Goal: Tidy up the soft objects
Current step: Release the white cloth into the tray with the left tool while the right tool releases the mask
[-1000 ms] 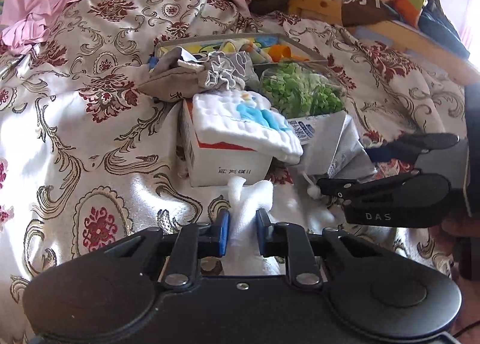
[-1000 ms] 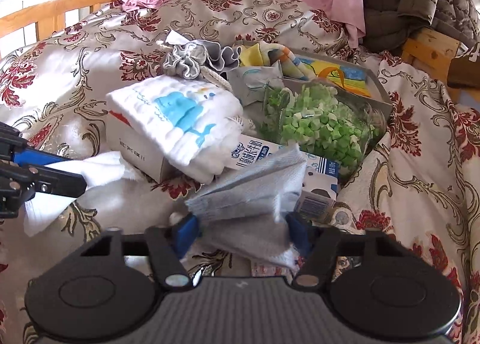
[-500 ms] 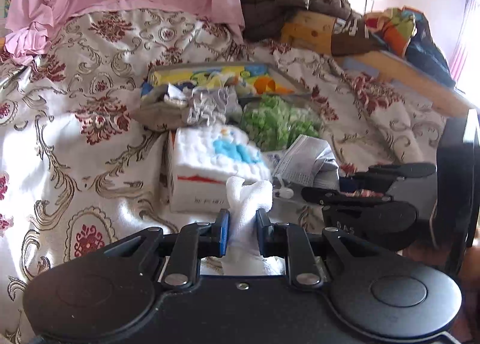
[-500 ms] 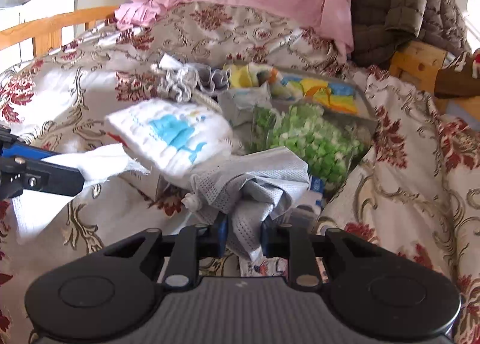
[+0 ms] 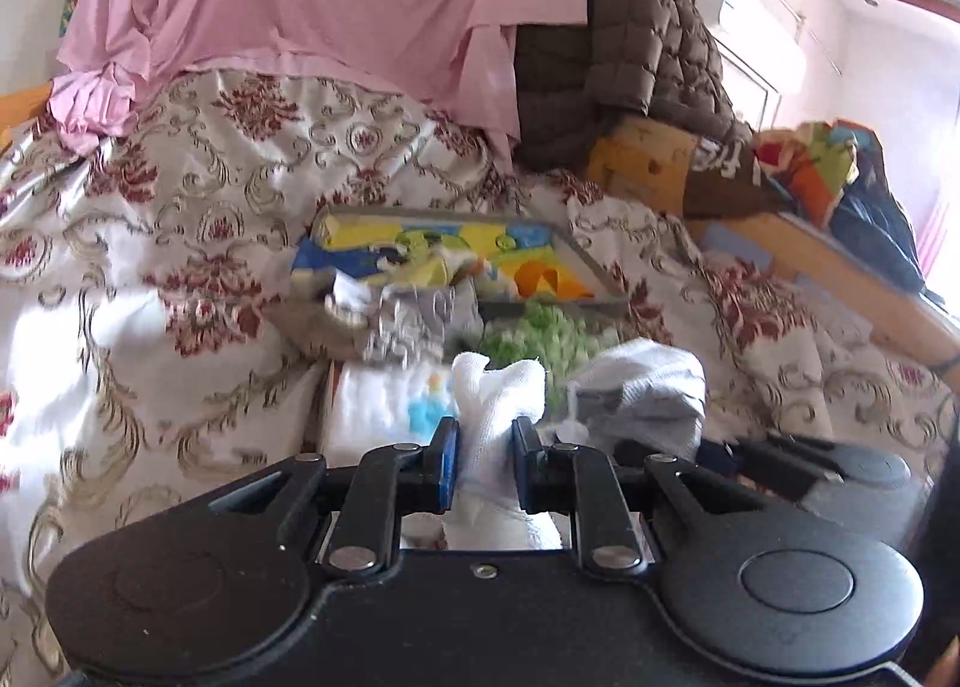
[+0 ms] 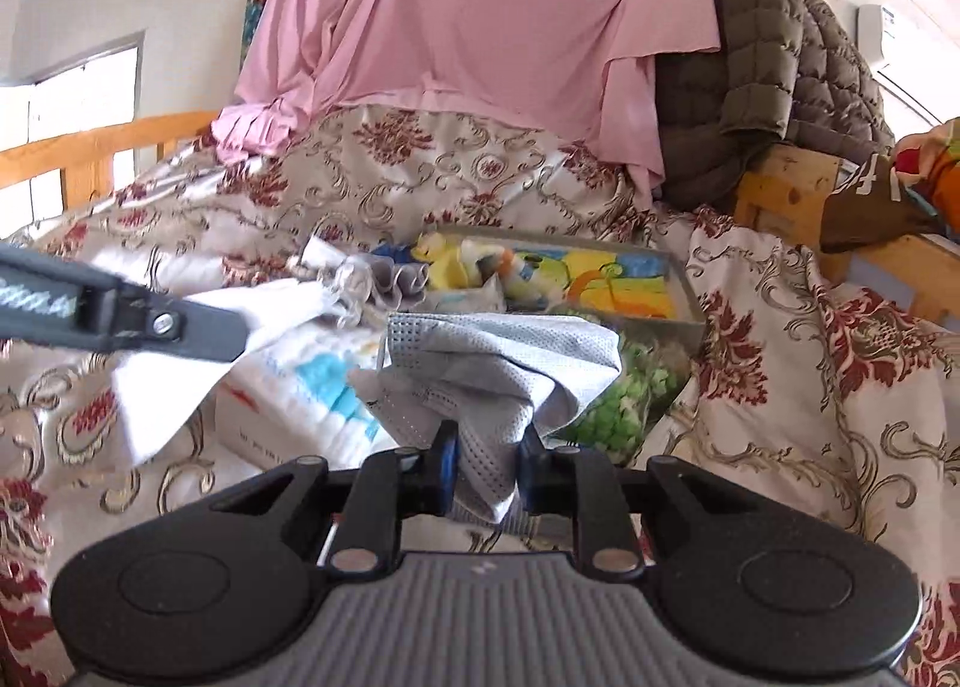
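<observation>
Two grippers each pinch a piece of cloth above a bed covered in a cream bedspread with red floral medallions [image 5: 198, 243]. The left gripper [image 5: 485, 462] is closed on a bunched white gauze cloth [image 5: 498, 393], which stands up between its blue-padded fingers; seen from the right wrist, the same cloth [image 6: 180, 369] hangs loose from that gripper's tip. The right gripper [image 6: 485, 468] is clamped on a crumpled grey perforated mesh cloth [image 6: 492, 363], held up off the bed. Behind and below both cloths lie a folded white towel with a blue whale print [image 6: 318, 387] on a white carton [image 6: 258, 429], a clear bag of green pieces [image 6: 630, 393], a ruffled grey fabric item [image 6: 384, 279], and a shallow grey tray with a colourful yellow and blue lining [image 6: 690, 291]. A pink sheet [image 6: 480, 27] drapes at the back.
</observation>
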